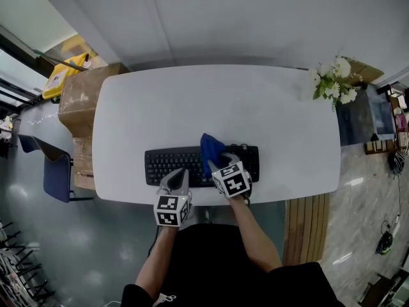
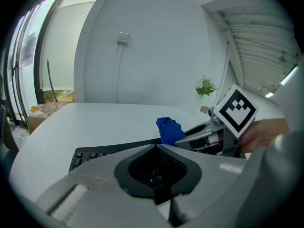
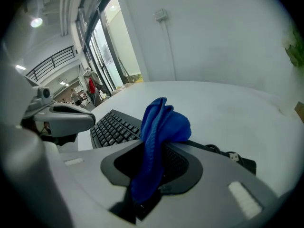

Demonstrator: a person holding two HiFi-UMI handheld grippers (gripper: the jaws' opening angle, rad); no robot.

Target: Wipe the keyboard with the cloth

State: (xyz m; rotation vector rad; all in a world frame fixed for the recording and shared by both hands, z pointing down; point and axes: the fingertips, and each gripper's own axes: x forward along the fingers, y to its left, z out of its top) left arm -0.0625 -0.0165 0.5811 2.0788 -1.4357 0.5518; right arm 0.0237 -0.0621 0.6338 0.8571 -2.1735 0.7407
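A black keyboard [image 1: 192, 165] lies near the front edge of the white table [image 1: 217, 101]. My right gripper [image 1: 219, 164] is over the keyboard's right half, shut on a blue cloth [image 1: 211, 148] that bunches up beyond its tips. In the right gripper view the cloth [image 3: 159, 127] hangs pinched between the jaws of that gripper [image 3: 156, 151], with the keyboard [image 3: 111, 127] just past it. My left gripper [image 1: 178, 180] sits at the keyboard's front edge, jaws together with nothing in them. The left gripper view shows its tips [image 2: 156, 146] meeting, with the keyboard [image 2: 92, 154] and the cloth [image 2: 168, 129] ahead.
White flowers [image 1: 333, 82] stand at the table's far right corner. Cardboard boxes [image 1: 80, 98] and a blue chair [image 1: 56, 171] are on the left of the table, a slatted wooden bench [image 1: 307, 226] at front right. The keyboard's cable [image 3: 232, 156] trails off to the right.
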